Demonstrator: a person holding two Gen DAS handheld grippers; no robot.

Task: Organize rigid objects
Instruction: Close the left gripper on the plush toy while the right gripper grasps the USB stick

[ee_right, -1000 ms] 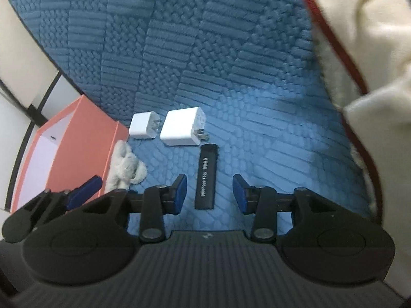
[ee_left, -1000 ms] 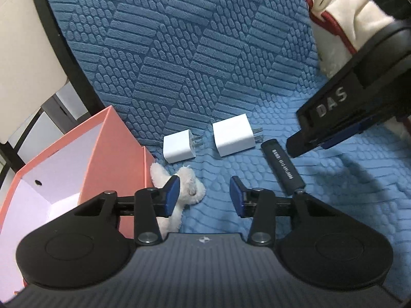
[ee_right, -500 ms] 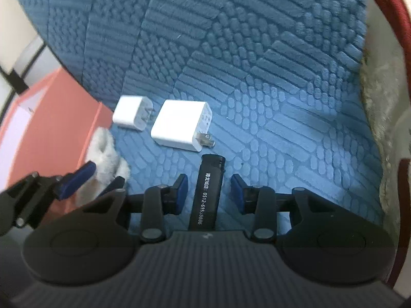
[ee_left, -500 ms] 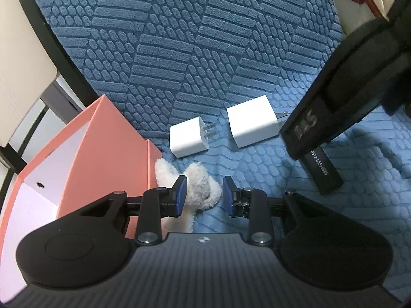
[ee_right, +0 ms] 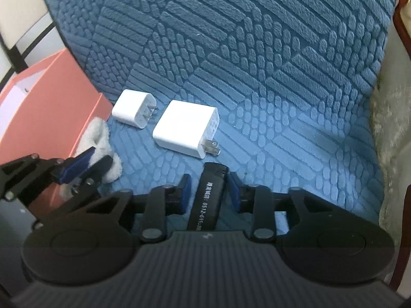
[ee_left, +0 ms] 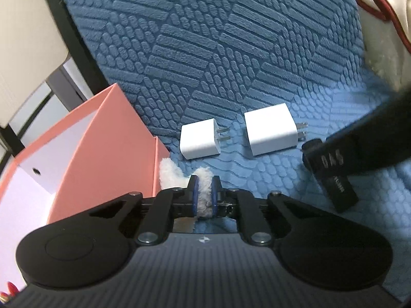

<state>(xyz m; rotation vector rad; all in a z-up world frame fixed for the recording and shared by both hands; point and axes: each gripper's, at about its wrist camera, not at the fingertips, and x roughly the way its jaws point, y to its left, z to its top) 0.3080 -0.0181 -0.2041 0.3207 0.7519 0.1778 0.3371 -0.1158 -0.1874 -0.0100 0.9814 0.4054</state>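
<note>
Textured blue mat (ee_left: 231, 51); cream red-trimmed fabric (ee_left: 382, 7) beside.

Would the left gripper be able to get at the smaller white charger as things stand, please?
Probably not yet: the left gripper is shut on the white plush toy. The smaller white charger lies just ahead with nothing on it, so the way is free once the fingers let go.

1. The black stick (ee_right: 210, 197) runs under the right gripper's body, its near end and last printed digits hidden.
2. The fluffy white toy (ee_left: 203, 192) is partly covered by the left gripper's pads.
3. The pink box (ee_left: 102, 154) is cut off at the left edge.
</note>
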